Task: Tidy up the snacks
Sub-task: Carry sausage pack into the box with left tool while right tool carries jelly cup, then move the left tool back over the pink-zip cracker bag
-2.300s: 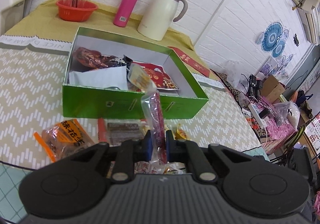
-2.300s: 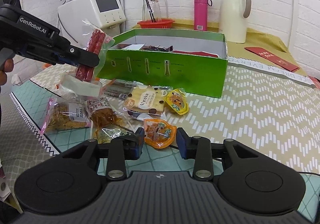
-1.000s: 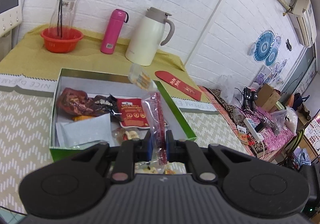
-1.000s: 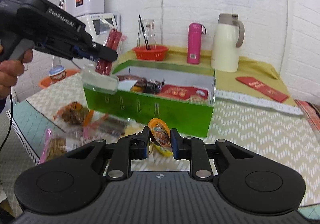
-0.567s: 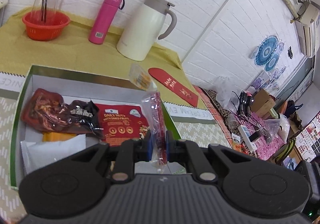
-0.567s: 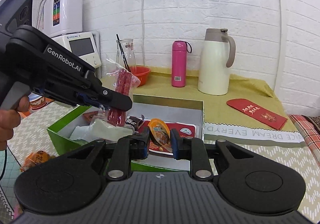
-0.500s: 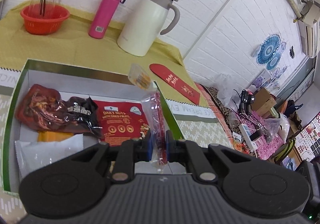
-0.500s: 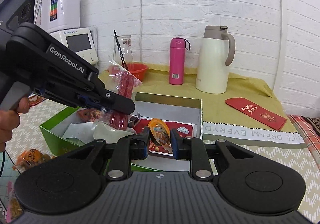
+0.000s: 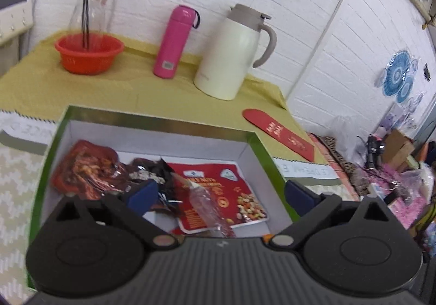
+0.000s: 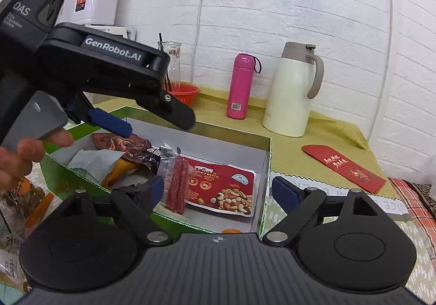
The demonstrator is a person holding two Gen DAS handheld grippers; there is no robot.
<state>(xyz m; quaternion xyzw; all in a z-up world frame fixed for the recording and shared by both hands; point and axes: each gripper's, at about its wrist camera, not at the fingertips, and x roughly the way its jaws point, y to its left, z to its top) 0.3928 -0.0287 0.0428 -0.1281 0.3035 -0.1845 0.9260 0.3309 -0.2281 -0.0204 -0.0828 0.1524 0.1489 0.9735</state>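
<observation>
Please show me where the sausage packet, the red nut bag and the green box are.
sausage packet (image 10: pixel 176 182), right wrist view, on the red sticks.
red nut bag (image 10: pixel 227 185), right wrist view, on its printed front.
green box (image 9: pixel 268 162), left wrist view, on its right rim.

green box (image 10: pixel 265 168): glossy card | sausage pack (image 10: pixel 174 177): clear glossy plastic | flask (image 9: pixel 174 40): smooth pink

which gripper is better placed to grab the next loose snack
Left, probably: left gripper and right gripper are both open, but the loose snacks lie left of the green box, nearer it.
</observation>
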